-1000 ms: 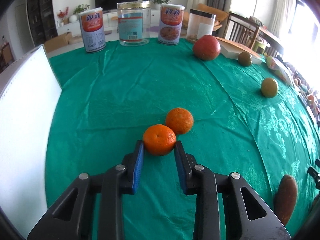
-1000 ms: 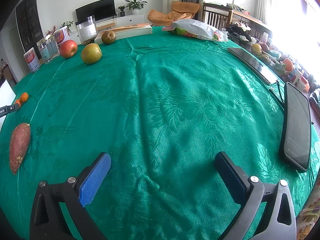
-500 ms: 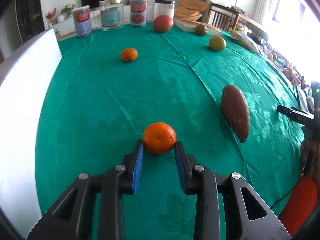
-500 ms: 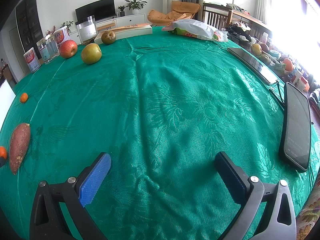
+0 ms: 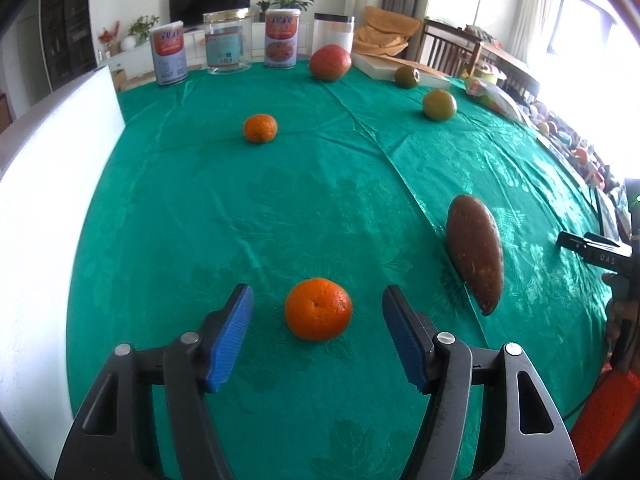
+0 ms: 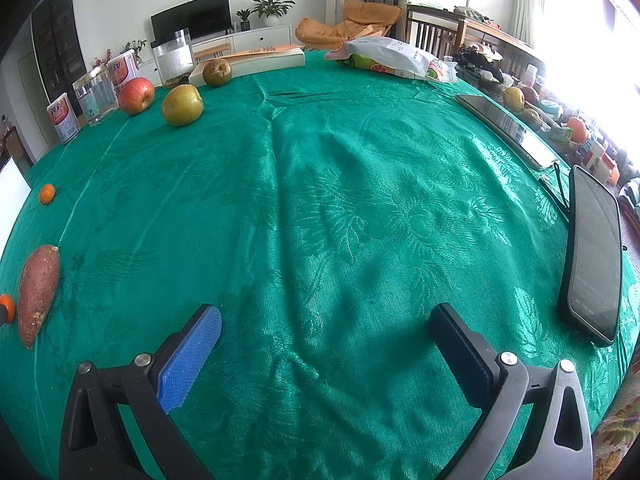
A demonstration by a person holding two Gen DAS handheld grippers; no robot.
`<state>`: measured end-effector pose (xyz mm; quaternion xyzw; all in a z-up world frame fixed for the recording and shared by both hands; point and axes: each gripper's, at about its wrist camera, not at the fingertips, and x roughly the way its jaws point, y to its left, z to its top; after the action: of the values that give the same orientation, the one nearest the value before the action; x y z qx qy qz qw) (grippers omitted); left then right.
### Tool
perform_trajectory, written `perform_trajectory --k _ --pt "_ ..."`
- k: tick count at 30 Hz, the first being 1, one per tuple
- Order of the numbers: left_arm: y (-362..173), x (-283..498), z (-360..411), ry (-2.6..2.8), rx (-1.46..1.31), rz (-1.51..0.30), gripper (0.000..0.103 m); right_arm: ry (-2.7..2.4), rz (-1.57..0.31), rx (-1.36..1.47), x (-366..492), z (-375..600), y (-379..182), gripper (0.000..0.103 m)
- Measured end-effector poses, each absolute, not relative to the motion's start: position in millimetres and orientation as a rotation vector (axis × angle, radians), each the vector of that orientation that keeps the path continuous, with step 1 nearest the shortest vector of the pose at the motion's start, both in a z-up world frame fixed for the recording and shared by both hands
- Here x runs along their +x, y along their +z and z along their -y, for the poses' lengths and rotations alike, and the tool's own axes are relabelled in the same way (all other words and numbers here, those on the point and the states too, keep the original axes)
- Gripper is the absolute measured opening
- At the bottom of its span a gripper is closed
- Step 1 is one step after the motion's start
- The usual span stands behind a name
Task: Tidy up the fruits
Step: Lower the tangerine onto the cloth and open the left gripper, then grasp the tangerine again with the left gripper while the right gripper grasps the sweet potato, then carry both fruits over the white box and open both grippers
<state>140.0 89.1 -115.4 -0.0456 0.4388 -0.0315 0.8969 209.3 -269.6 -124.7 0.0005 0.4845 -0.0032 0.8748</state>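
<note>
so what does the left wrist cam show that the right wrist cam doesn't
Left wrist only: the left claw, jaws opening with the near orange loose between them, barely peeking into the other view.

Right wrist only: the right claw, wide open over bare cloth, the snack bag and the dark screen.

Both: the sweet potato, far orange, red apple, green fruit, the cans and the green cloth.

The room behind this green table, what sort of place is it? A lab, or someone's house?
Most likely a home's living and dining room. A flat television stands on a low white cabinet with potted plants, and wooden dining chairs sit by curtained windows. The table holds fruit and food tins.
</note>
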Motion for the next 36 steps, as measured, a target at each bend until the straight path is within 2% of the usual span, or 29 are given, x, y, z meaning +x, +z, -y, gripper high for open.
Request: perform_trajectory --k 1,2,3,7,10,13,16,17,21,24,30,33,36 --pt "-114.8 140.7 -88.4 -0.071 -0.095 -0.903 0.065 -0.017 -1.058 0.021 210.9 268.7 -122.1 0.102" --pt "-113.9 141.2 -87.4 -0.074 -0.090 -0.897 0.048 0.004 -1.090 0.077 210.4 266.1 -116.4 0.096" --pt "-113.9 142.1 -86.6 -0.076 -0.085 -0.900 0.030 0.059 -1.110 0.152 208.3 259.8 -108.7 0.084" --pt "-112.8 137.3 -88.4 -0.068 -0.088 -0.895 0.029 0.336 -1.171 0.349 203.1 193.7 -76.6 0.079" --pt "-105.5 126.5 -94.2 -0.065 -0.119 -0.878 0.029 0.433 -1.239 0.377 206.5 133.2 -74.6 0.077" --pt "-90.5 113.3 -103.7 -0.068 -0.162 -0.857 0.028 0.382 -1.292 0.285 217.5 91.2 -87.5 0.067" --pt "-71.2 97.0 -111.3 -0.081 -0.188 -0.829 0.028 0.310 -1.315 0.227 226.2 74.9 -101.2 0.052" --pt "-64.4 90.8 -114.0 -0.087 -0.197 -0.817 0.028 0.301 -1.300 0.209 227.0 73.8 -101.8 0.039" --pt "-36.0 64.8 -133.1 -0.135 -0.287 -0.791 0.028 0.340 -1.271 0.289 222.1 89.6 -92.5 0.039" --pt "-3.8 38.3 -158.9 -0.164 -0.362 -0.751 0.028 0.462 -1.211 0.353 206.2 88.8 -60.7 0.039" --pt "58.0 -15.4 -241.8 -0.018 -0.420 -0.633 0.028 0.833 -1.117 0.337 163.5 -6.3 22.3 0.039" --pt "57.7 -29.5 -287.3 0.157 -0.398 -0.631 0.028 1.008 -1.099 0.248 132.6 -79.2 43.3 0.039" --pt "28.4 -30.2 -327.1 0.299 -0.408 -0.705 0.028 1.112 -1.115 0.127 103.8 -148.4 38.4 0.039"
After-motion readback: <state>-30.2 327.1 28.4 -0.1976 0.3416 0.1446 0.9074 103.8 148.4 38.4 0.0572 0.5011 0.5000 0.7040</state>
